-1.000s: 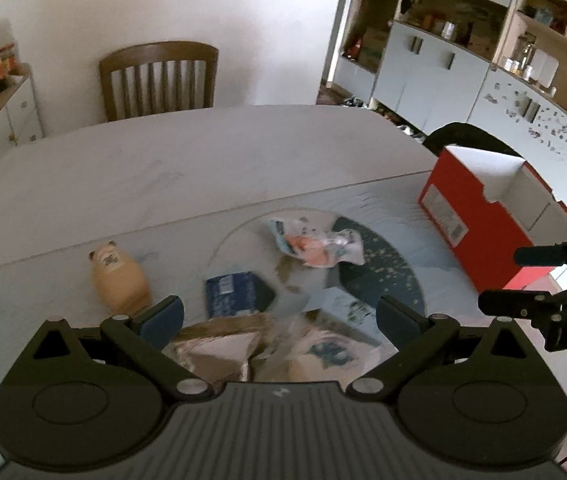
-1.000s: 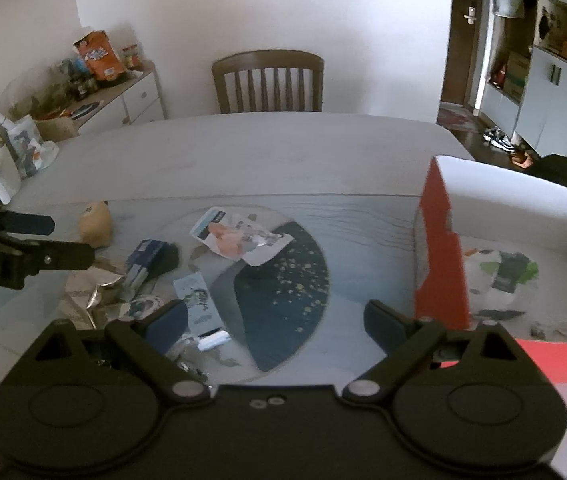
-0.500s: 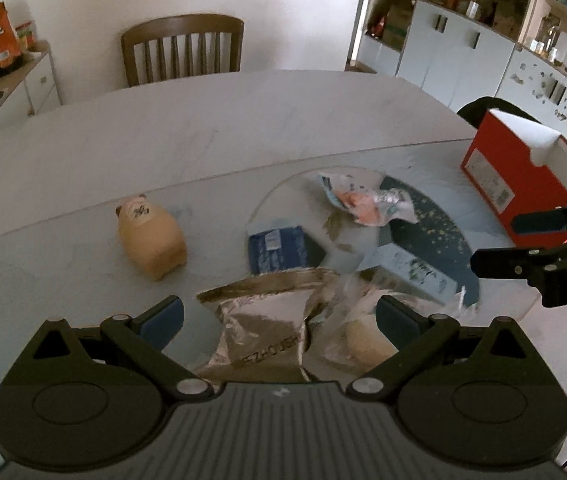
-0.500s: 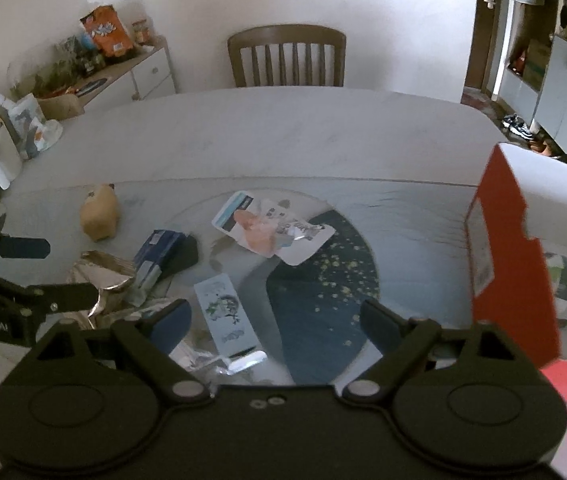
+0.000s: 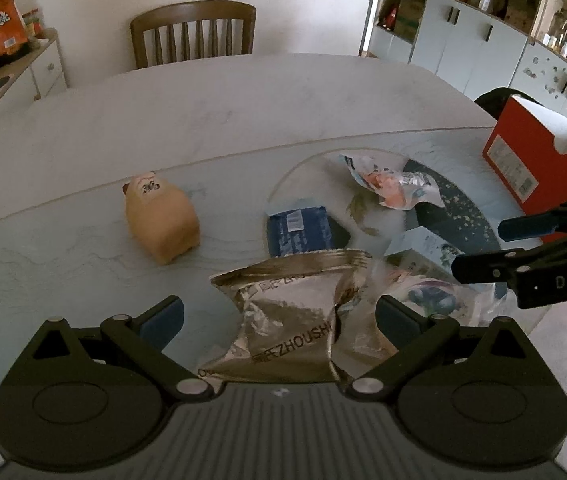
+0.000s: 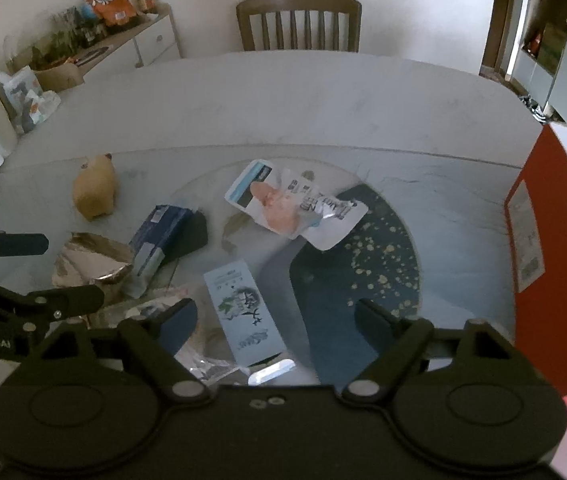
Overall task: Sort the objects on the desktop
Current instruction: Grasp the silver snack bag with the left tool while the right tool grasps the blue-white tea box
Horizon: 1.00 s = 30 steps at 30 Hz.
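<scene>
over the near edge of the table [image 5: 243, 112], the left gripper [image 5: 279, 314] has drawn close to the silver foil packet [image 5: 291, 312], jaws wide around it, while the right gripper [image 6: 275, 318], also wide and empty, has swung away from the red box [image 6: 543, 248], suggesting the next pick.

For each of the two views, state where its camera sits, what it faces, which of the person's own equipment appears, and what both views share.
Left wrist: on the left hand-held gripper, facing a silver foil packet; right hand-held gripper at right.
Right wrist: on the right hand-held gripper, facing a pale blue carton; left one at left.
Shared: bear-shaped toy, red box, chair.
</scene>
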### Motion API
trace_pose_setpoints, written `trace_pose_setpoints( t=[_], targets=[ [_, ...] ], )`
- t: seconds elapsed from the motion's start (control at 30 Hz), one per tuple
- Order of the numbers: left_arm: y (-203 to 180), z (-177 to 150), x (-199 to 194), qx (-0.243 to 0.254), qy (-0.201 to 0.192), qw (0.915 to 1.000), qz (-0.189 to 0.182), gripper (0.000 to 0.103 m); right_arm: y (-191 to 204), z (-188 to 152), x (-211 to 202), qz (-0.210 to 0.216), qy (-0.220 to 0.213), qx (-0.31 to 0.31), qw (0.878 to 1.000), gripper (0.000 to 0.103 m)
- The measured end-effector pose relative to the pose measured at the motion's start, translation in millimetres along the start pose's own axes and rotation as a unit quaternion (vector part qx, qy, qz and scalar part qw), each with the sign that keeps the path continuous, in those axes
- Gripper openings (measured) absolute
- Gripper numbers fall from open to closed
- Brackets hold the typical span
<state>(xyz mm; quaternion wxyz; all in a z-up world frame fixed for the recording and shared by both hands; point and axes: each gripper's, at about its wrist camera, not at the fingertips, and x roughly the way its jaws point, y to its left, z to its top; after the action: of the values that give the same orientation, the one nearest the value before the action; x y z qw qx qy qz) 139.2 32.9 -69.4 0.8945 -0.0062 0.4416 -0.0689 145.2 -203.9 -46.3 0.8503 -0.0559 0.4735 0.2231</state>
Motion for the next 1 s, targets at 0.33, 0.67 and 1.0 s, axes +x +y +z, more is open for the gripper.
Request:
trace_pose_setpoints(
  t=[0.33, 0.67, 1.0],
  targets=[
    [7, -5, 9, -0.005, 0.006, 0.9999, 0.013, 0.101, 4, 2, 18, 0.009, 0.025, 0.004, 1.0, 0.072],
    [3, -7, 9, 0.009, 0.003, 0.9999, 0.009, 0.081, 3, 2, 30, 0.005, 0.037, 0.01, 0.999, 0.057],
    [-3, -7, 5, 0.021, -0.002, 0.9998, 0.0, 0.055, 4, -2, 26, 0.018, 0.031, 0.011, 0.999, 0.036]
  ],
)
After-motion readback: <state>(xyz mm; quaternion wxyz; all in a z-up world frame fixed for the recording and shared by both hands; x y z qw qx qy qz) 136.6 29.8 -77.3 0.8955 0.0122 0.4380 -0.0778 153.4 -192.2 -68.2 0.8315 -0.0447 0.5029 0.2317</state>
